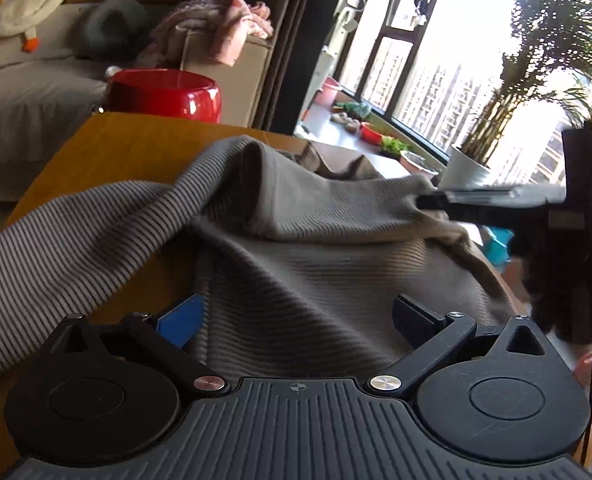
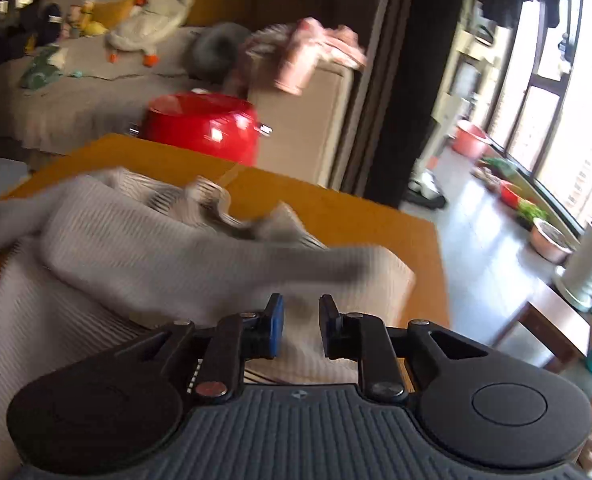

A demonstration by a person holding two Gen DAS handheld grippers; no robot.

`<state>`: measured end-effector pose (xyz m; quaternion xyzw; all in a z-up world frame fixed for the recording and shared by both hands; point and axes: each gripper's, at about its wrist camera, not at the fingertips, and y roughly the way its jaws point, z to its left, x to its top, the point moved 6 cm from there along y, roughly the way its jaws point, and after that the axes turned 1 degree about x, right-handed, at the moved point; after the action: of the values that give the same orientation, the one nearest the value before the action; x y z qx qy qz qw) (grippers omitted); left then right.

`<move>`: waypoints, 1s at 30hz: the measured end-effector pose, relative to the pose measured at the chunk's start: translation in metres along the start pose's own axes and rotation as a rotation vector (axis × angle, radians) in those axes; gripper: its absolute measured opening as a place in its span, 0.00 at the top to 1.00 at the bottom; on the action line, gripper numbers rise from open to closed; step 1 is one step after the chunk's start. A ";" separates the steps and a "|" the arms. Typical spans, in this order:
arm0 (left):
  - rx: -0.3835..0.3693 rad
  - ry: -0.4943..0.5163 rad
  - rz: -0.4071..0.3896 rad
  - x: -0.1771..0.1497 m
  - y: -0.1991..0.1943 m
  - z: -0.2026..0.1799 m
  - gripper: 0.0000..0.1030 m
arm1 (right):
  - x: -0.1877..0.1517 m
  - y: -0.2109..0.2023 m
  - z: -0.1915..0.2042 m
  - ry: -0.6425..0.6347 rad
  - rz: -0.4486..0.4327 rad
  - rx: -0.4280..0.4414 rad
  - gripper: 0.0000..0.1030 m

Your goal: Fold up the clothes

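Across the middle of both views, the grey ribbed garment (image 1: 296, 220) lies heaped on the wooden bench (image 1: 107, 152), part folded over itself and not yet flat. In the left wrist view one long piece, likely a sleeve, trails off toward the lower left of the frame, while a raised fold runs toward the right edge. Your left claw (image 1: 296, 316) stands with its fingers wide apart just over the cloth near the bottom of the frame, gripping nothing. Your right claw (image 2: 300, 326) has its fingers a little apart; pale cloth shows in the narrow gap, but the pads do not look to be pressing on it. In the left wrist view that same claw reaches in from the right edge at the raised fold, and you cannot tell there whether it touches the fabric. You look to be between grips: one fold seems to be laid and both claws are free, so the job is at an early or middle stage. Next you need to pick a fresh edge, probably the trailing sleeve at lower left, close the left claw on a single layer, and carry it over the body while the right one steadies the pile. The red pot (image 1: 163, 94) at the upper left stands behind the bench's far edge, clear of the work.
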<state>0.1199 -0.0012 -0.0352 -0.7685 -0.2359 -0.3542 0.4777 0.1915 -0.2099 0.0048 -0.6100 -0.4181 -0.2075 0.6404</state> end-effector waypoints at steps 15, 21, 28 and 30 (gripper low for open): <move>-0.188 0.211 -0.001 -0.038 -0.023 -0.026 0.00 | 0.056 0.007 0.245 -0.422 0.209 0.510 0.52; -0.205 0.166 0.023 -0.040 -0.022 -0.013 0.00 | 0.045 0.016 0.286 -0.466 0.248 0.623 0.52; -0.212 0.156 0.034 -0.042 -0.021 -0.009 0.00 | 0.029 0.029 0.299 -0.469 0.265 0.599 0.86; -0.211 0.158 0.035 -0.043 -0.021 -0.008 0.00 | 0.030 0.028 0.295 -0.436 0.245 0.569 0.97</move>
<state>0.0755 -0.0006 -0.0542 -0.7884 -0.1457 -0.4280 0.4172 0.1474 0.0838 -0.0162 -0.4830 -0.5096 0.1297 0.7001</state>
